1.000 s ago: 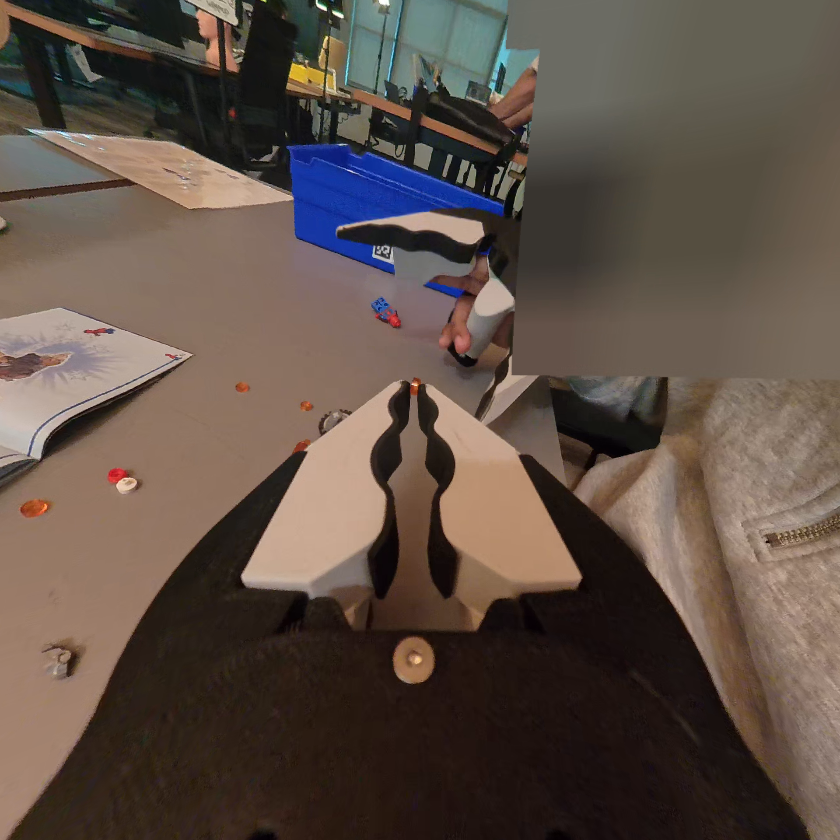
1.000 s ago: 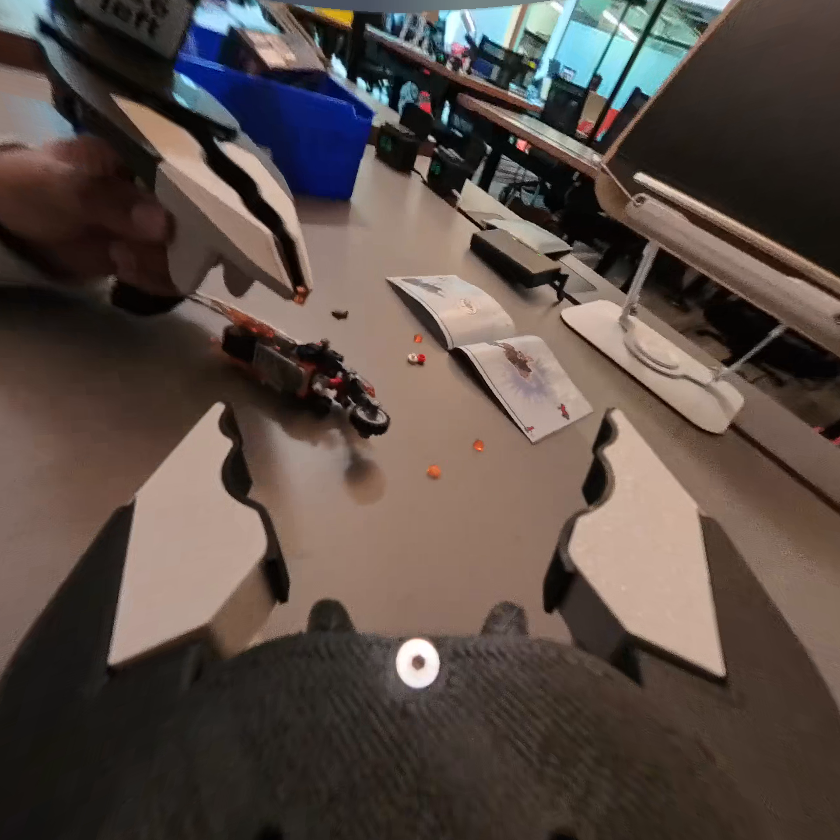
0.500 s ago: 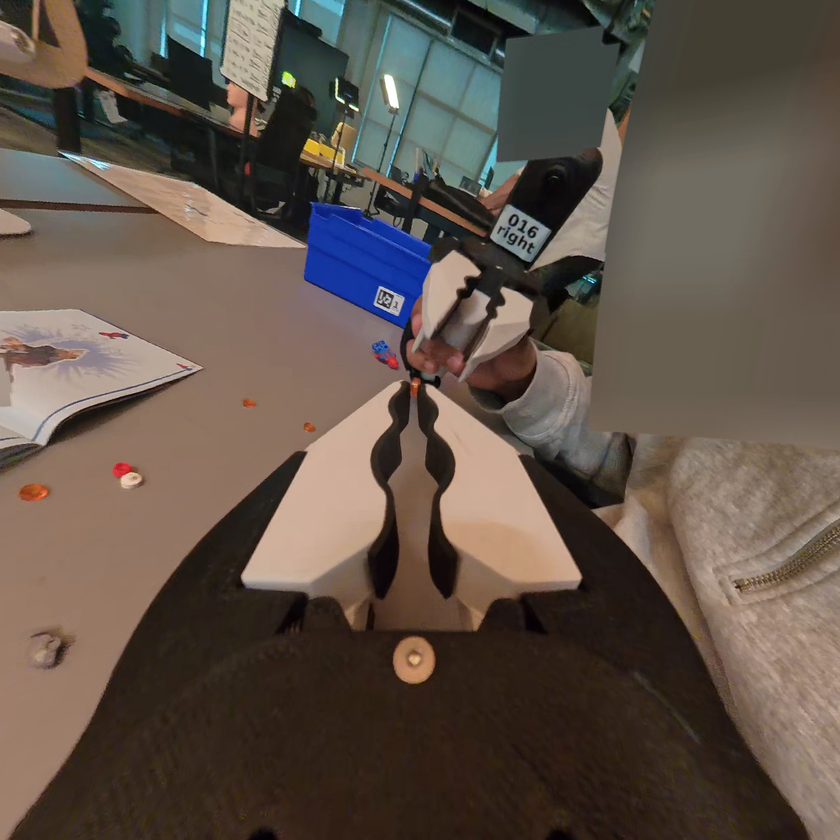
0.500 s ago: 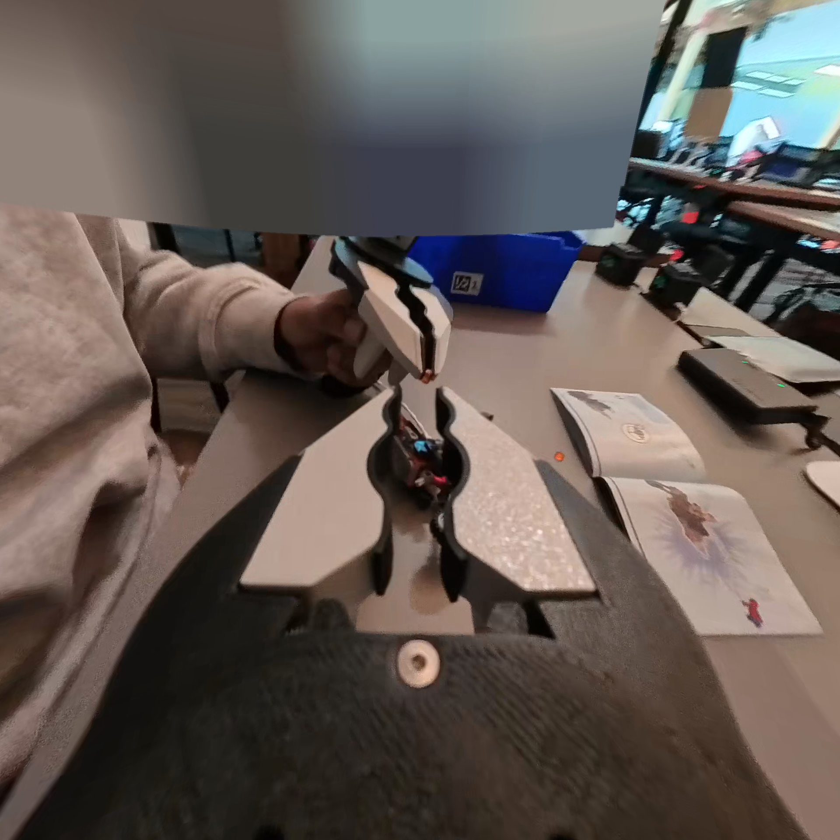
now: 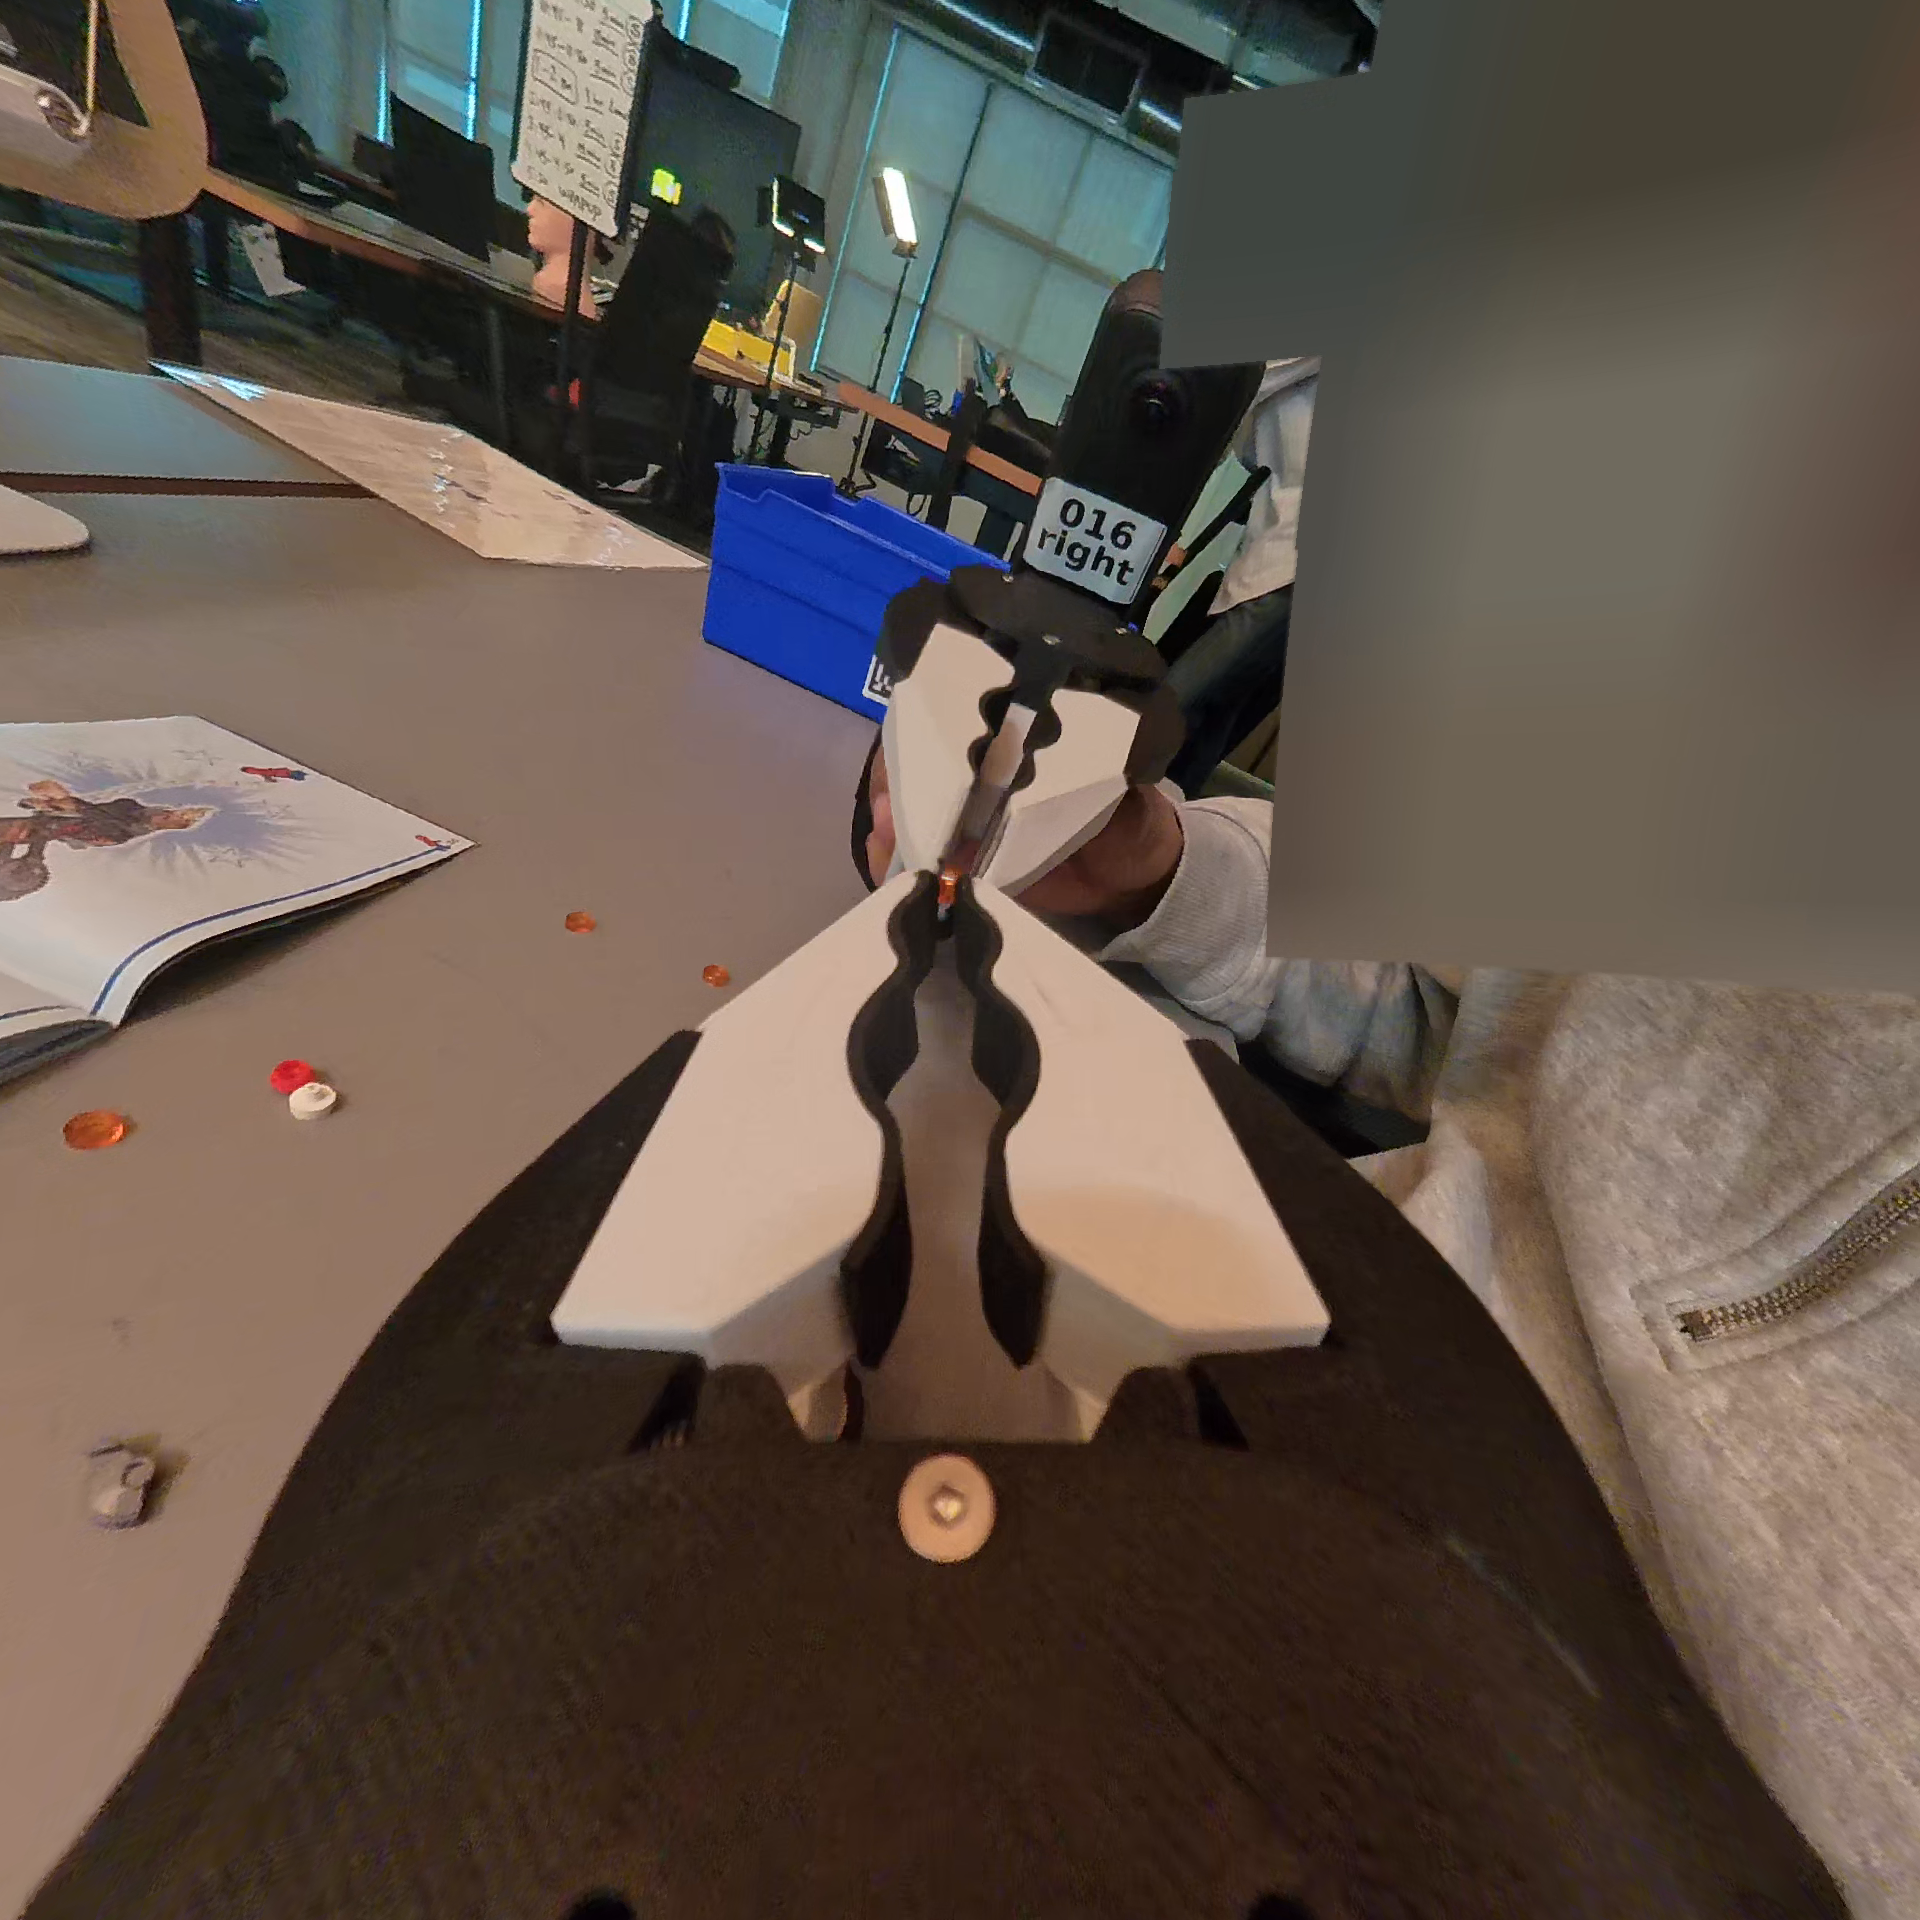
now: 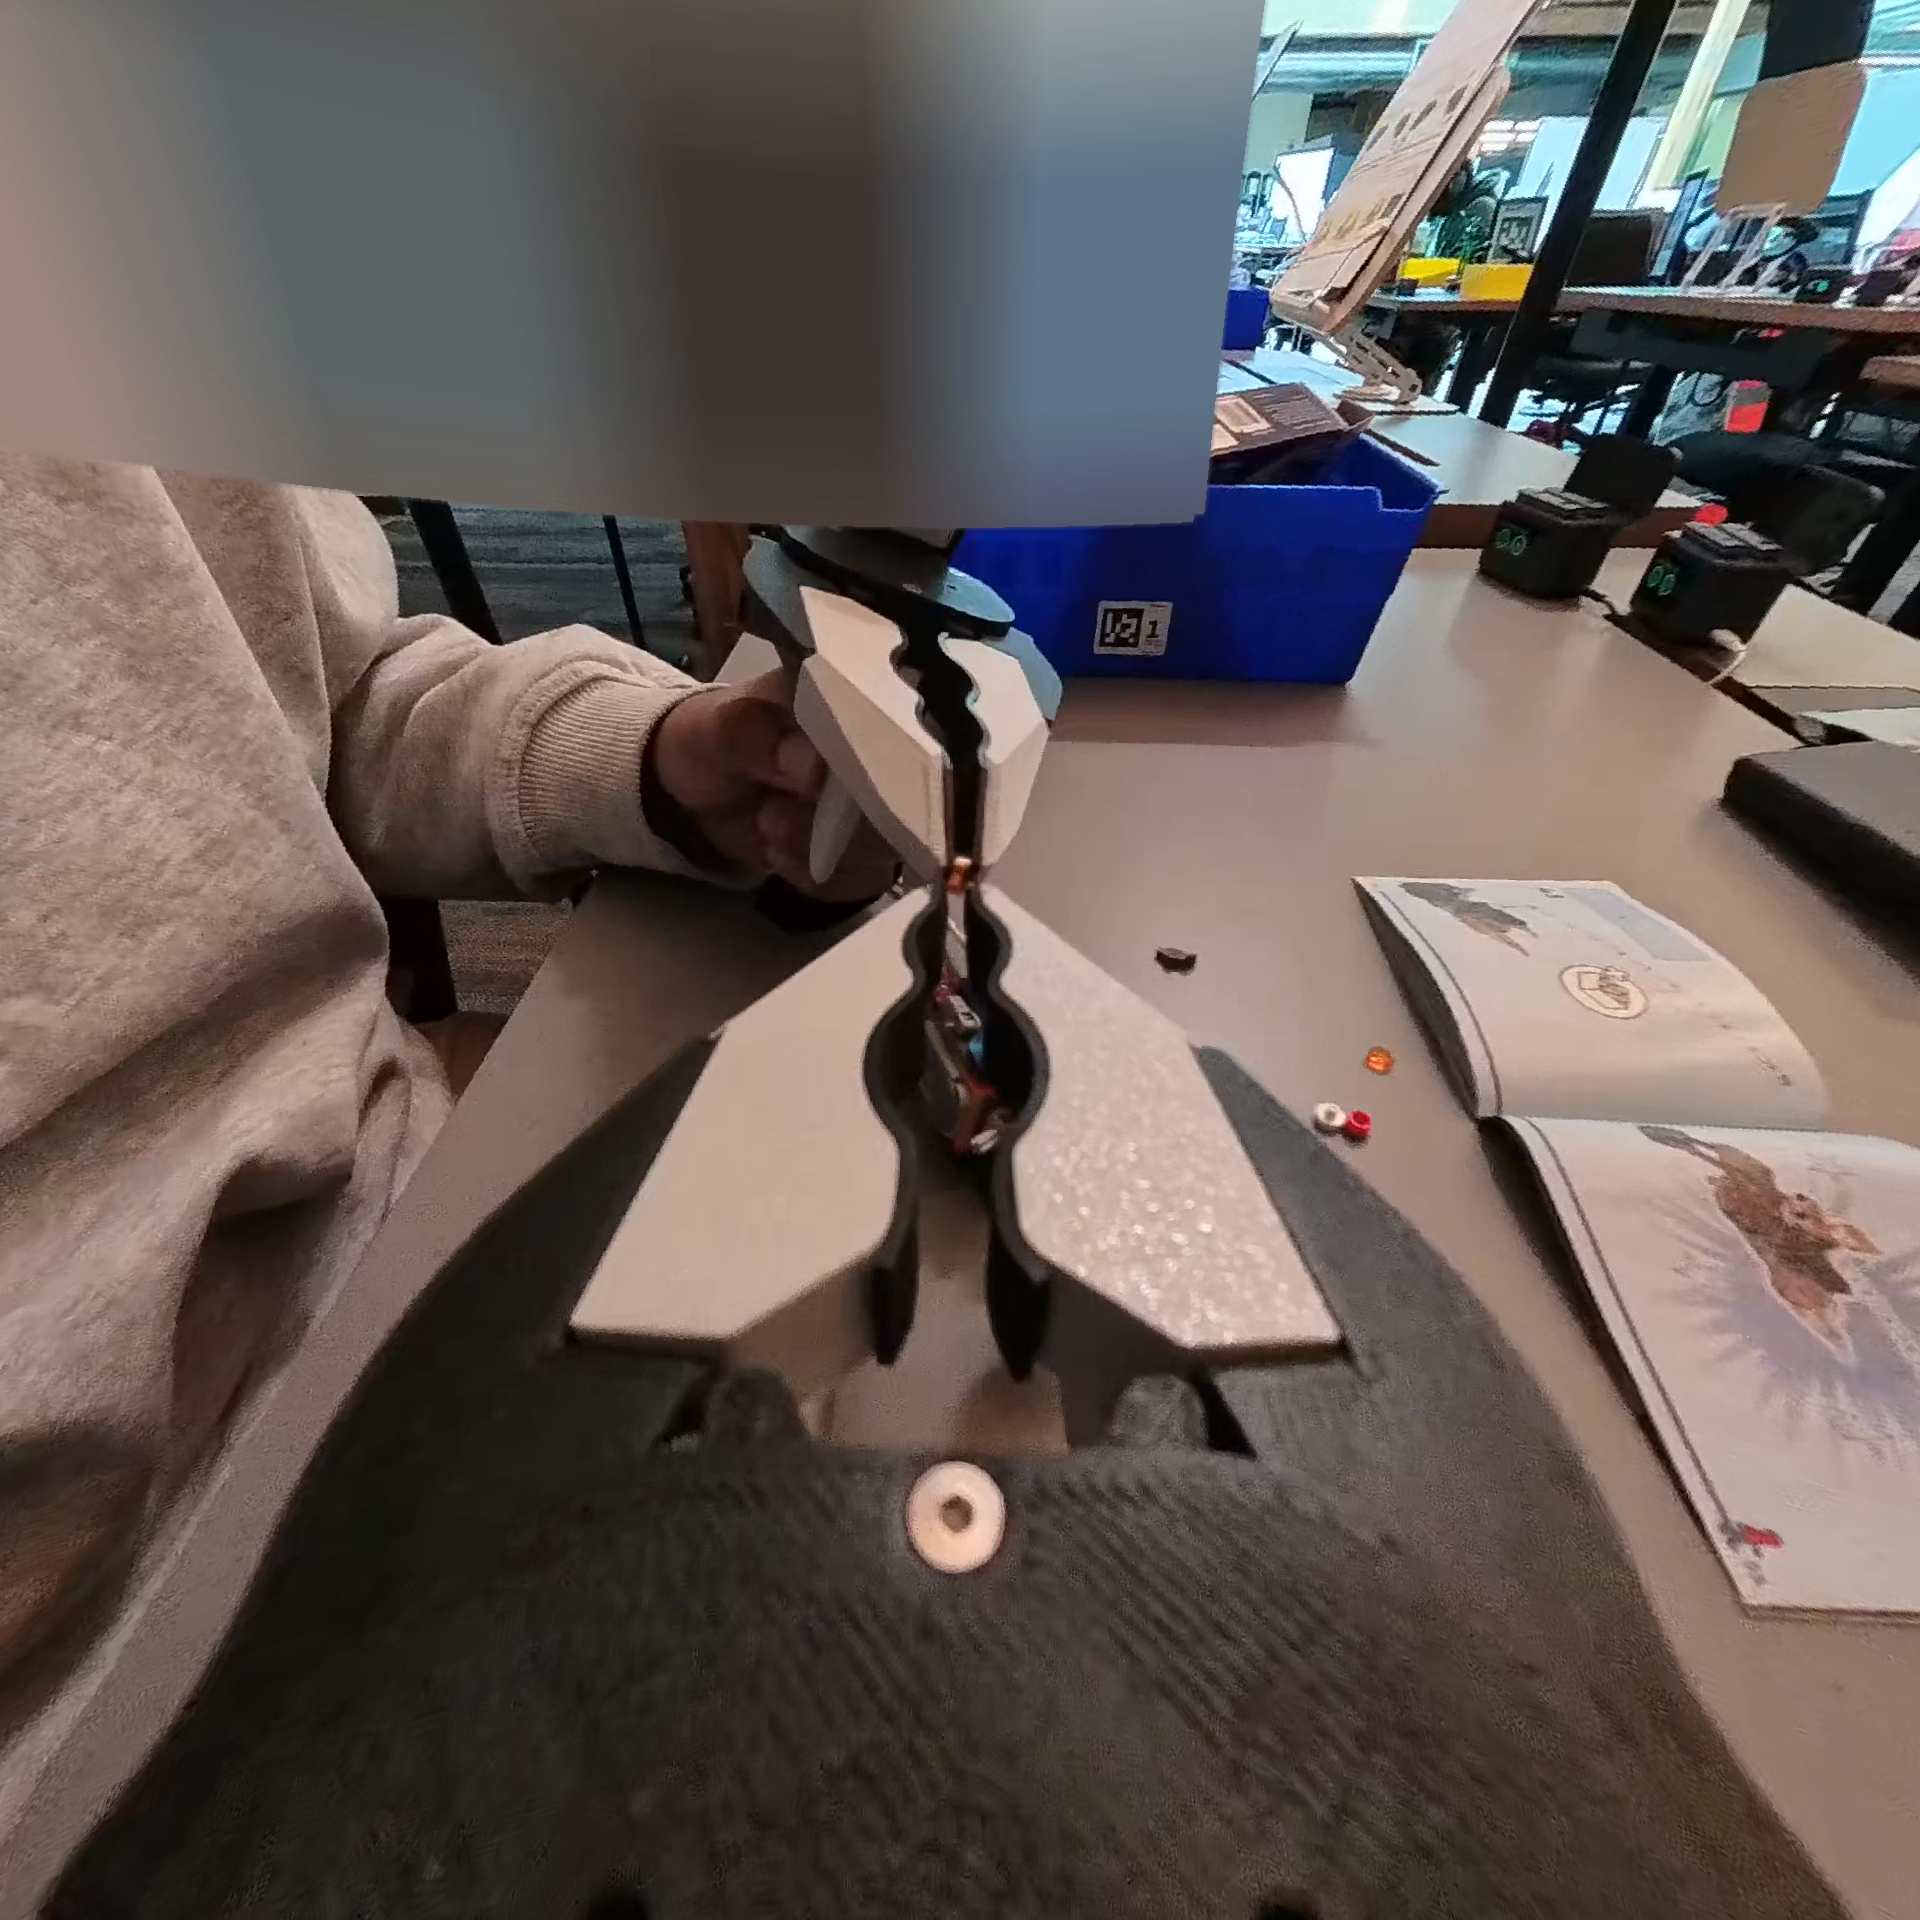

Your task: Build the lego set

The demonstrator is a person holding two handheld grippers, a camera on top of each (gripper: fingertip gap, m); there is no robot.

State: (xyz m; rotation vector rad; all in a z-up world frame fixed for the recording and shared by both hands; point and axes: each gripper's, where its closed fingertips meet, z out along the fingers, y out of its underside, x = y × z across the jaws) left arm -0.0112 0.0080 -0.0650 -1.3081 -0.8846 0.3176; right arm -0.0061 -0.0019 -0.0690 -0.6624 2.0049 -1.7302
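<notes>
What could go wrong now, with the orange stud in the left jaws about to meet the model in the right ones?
1. The left gripper pinches the small orange stud only at its very tips; a sideways push could flick it onto the table.
2. The right gripper hides most of the lego model between its jaws, so alignment is hard to judge.
3. Both grippers meet tip to tip; pressing may twist the model in its grasp.
</notes>
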